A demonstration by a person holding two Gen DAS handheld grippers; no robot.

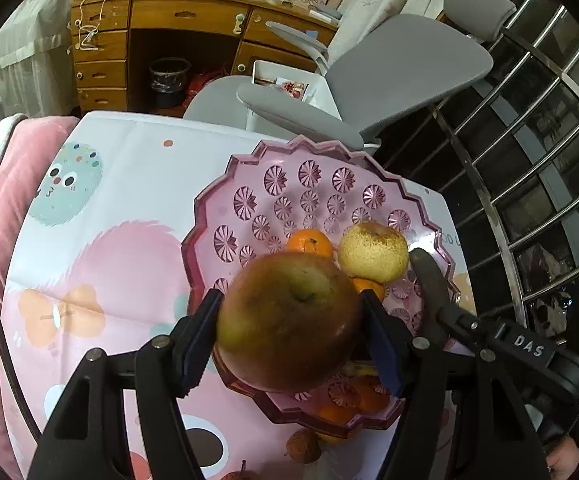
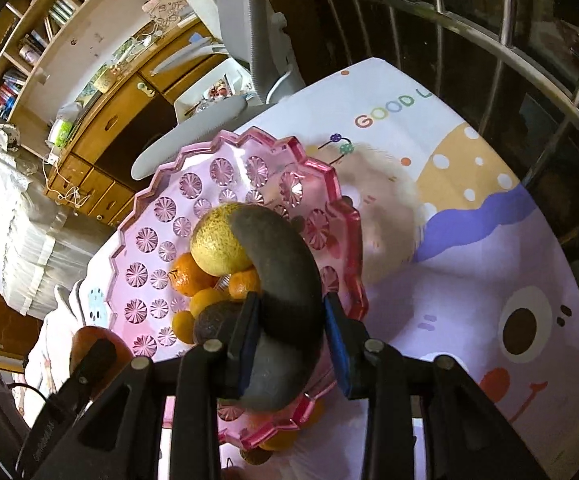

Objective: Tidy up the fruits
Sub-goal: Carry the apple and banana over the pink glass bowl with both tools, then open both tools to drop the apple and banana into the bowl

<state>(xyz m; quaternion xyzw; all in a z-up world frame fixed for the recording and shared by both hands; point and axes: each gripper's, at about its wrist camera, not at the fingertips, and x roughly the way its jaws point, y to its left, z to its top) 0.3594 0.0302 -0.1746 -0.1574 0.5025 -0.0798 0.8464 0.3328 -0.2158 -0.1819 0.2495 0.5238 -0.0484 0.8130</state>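
Observation:
My left gripper (image 1: 289, 324) is shut on a large red-green apple (image 1: 287, 320) and holds it over the near rim of a pink glass fruit bowl (image 1: 241, 184). My right gripper (image 2: 291, 320) is shut on a dark, blackened banana (image 2: 281, 264) over the same bowl (image 2: 161, 184); that banana also shows in the left wrist view (image 1: 429, 280). In the bowl lie a yellow pear (image 1: 373, 252), (image 2: 217, 244) and several small oranges (image 1: 309, 242), (image 2: 187, 274). A dark round fruit (image 2: 209, 320) sits by my left finger of the right gripper.
The bowl stands on a cartoon-print tablecloth (image 1: 121, 208), (image 2: 469, 240). Lychee-like fruits (image 1: 303, 446) and an orange lie on the cloth near the bowl's front. A grey office chair (image 1: 369, 80), a wooden desk (image 1: 161, 40) and a metal window grille (image 1: 529, 140) stand beyond the table.

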